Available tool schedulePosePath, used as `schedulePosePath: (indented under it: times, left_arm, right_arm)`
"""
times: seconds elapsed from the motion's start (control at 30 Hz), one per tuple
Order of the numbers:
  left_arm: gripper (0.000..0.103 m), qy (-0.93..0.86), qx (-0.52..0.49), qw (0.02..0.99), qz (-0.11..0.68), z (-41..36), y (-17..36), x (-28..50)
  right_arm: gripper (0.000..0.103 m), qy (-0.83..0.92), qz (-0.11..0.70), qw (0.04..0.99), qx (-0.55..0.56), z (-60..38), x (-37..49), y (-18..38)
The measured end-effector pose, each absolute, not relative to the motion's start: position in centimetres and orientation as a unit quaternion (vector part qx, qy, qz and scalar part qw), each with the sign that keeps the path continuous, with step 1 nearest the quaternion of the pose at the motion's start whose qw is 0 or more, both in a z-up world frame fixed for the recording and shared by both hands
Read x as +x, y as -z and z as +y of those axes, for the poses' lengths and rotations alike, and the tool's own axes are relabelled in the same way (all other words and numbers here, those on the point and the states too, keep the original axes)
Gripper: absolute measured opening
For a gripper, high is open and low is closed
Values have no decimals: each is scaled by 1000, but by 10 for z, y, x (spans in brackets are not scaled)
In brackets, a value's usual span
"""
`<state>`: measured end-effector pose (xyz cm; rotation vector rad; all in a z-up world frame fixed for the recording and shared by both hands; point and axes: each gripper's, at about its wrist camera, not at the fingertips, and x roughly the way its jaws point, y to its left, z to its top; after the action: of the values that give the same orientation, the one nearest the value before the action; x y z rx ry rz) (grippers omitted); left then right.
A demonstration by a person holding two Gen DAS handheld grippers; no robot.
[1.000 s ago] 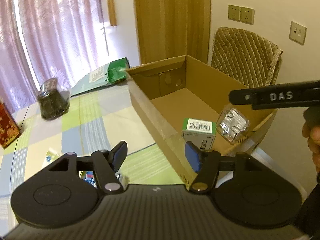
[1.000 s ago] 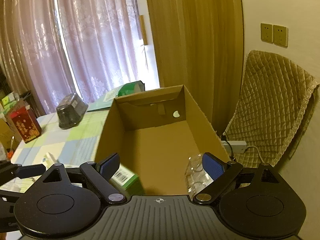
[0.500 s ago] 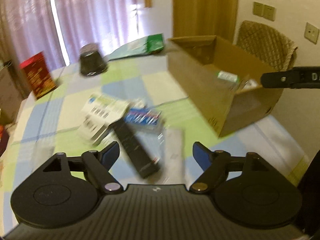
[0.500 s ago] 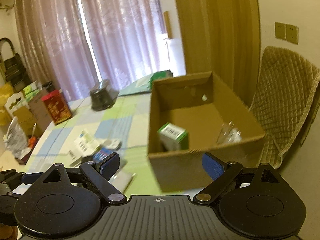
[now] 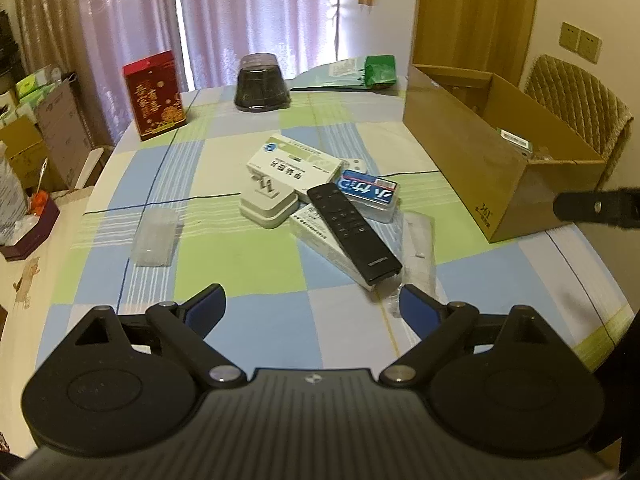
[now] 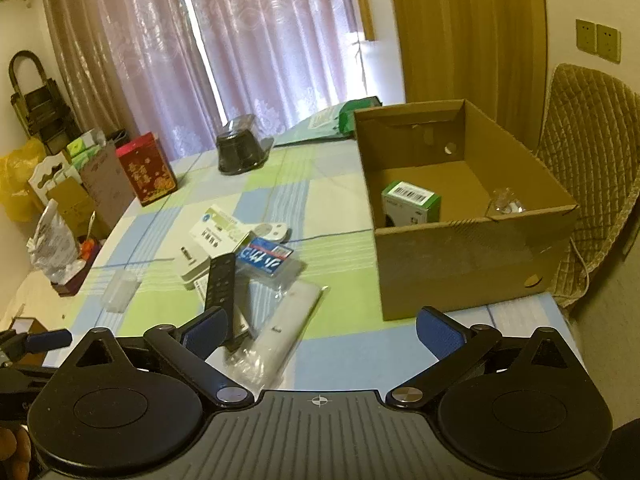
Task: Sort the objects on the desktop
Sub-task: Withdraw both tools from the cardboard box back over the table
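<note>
Both grippers, left gripper (image 5: 312, 306) and right gripper (image 6: 322, 330), empty with jaws spread; approach the black remote (image 5: 353, 232) lengthwise, topmost in the desk pile.

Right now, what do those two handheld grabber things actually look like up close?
Both look alike. The left gripper and right gripper have a matte black ribbed body, two round black discs at the sides, and black angled arms with silver pivot screws. Their fingertips carry blue textured pads. A small crosshair mark sits at the centre of each body. No cables show.
</note>
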<state>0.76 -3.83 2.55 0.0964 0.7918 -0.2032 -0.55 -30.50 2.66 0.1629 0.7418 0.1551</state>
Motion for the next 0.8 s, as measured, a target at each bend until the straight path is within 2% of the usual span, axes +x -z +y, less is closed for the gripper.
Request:
schedulePosePath:
  times: [0.57, 0.8]
  left_arm:
    - [92, 96, 18, 908, 408, -50, -9, 31]
    - [83, 98, 10, 901, 422, -67, 8, 63]
  right_arm:
    - [103, -71, 406, 907, 85, -299, 1, 12]
    - [103, -72, 423, 899, 83, -299, 12, 34]
